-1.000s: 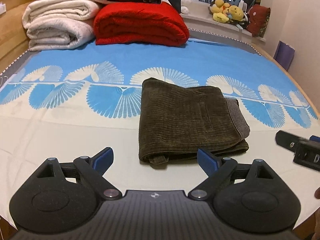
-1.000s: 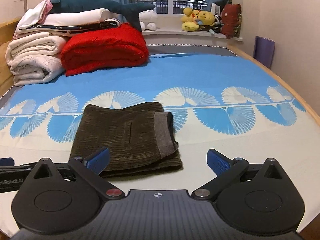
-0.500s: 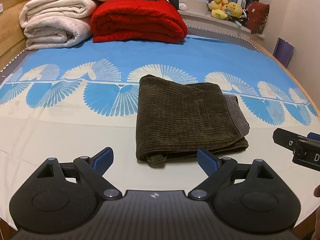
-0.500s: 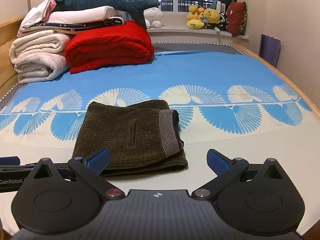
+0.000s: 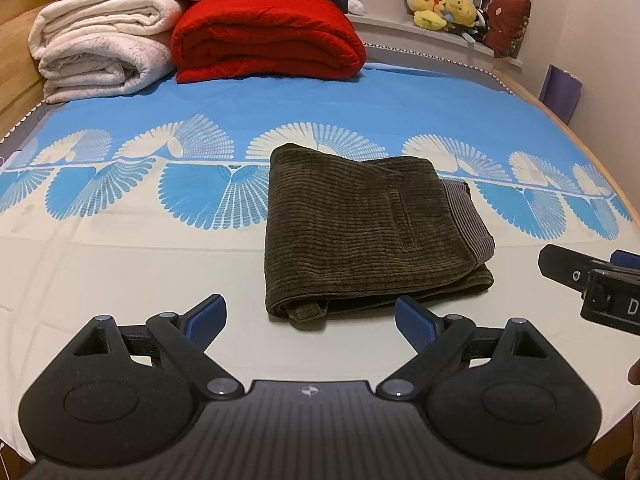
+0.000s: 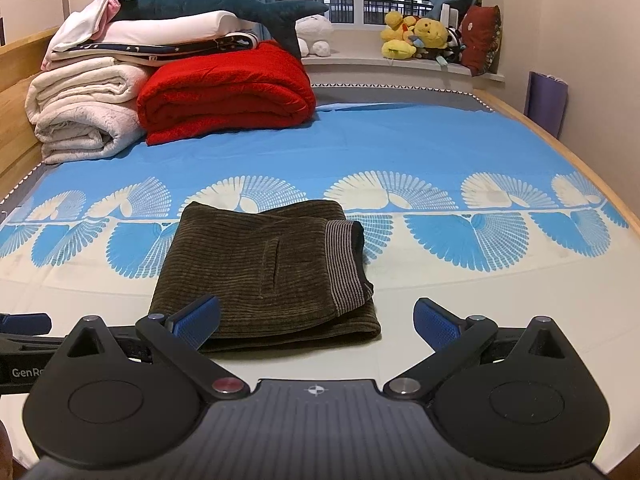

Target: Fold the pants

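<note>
- We are holding the left tongs (image 5: 311, 322) spread wide above the near, cream part of the bed sheet (image 5: 132, 264), pinching nothing.
- We are holding the right tongs (image 6: 317, 322) spread wide as well, with nothing between the blue pads (image 6: 434, 325).
- The pants (image 5: 360, 232) are lying folded into a compact brown corduroy rectangle in the middle of the bed, straddling the line where the sheet's blue fan pattern meets the cream area.
- The striped waistband lining (image 6: 344, 266) is showing along the right edge of the pants, and a belt loop (image 5: 306, 312) is poking out at the near edge.
- In the left wrist view, the right tongs are sitting at the right edge of the frame, just beside the pants but apart from them.
- At the far end of the bed, a folded red blanket (image 6: 228, 90) is resting beside a stack of white blankets (image 6: 82, 110).
- A plush shark (image 6: 212, 4) is lying on top of that stack.
</note>
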The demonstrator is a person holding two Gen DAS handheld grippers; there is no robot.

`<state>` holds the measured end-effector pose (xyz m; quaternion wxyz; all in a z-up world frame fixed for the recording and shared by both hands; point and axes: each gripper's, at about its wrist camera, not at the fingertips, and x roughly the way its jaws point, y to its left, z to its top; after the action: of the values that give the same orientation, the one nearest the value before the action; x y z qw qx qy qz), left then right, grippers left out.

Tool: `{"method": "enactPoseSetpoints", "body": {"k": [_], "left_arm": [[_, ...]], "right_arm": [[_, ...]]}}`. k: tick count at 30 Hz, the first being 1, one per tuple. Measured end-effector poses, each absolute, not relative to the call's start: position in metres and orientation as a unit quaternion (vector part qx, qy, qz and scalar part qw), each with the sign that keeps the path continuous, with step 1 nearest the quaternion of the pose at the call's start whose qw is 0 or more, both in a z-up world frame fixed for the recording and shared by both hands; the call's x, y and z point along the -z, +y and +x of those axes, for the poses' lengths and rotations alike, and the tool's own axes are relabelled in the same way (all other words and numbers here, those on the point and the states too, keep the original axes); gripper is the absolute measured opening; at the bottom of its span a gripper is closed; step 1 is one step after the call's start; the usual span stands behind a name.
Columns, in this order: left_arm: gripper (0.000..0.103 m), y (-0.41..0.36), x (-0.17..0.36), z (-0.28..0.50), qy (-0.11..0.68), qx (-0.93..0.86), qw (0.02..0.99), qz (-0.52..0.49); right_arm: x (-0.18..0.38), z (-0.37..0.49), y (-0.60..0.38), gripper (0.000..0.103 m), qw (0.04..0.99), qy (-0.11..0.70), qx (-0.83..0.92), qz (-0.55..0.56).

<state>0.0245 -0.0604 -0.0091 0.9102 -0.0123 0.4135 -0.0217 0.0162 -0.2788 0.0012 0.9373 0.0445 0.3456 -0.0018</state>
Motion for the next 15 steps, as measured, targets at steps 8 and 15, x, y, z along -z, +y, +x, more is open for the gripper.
{"method": "enactPoseSetpoints", "body": {"k": [8,15], "left_arm": [[0.102,-0.0599,0.0088,0.0239,0.412,0.023,0.911,-0.009],[0.102,-0.0591,0.0087,0.0237,0.413,0.023,0.91,-0.011]], "right_arm": [[-0.0012,0.0172,-0.2778,0.102,0.937,0.348,0.0,0.044],[-0.0007,0.018,-0.2768,0.102,0.936,0.349,-0.003,0.041]]}}
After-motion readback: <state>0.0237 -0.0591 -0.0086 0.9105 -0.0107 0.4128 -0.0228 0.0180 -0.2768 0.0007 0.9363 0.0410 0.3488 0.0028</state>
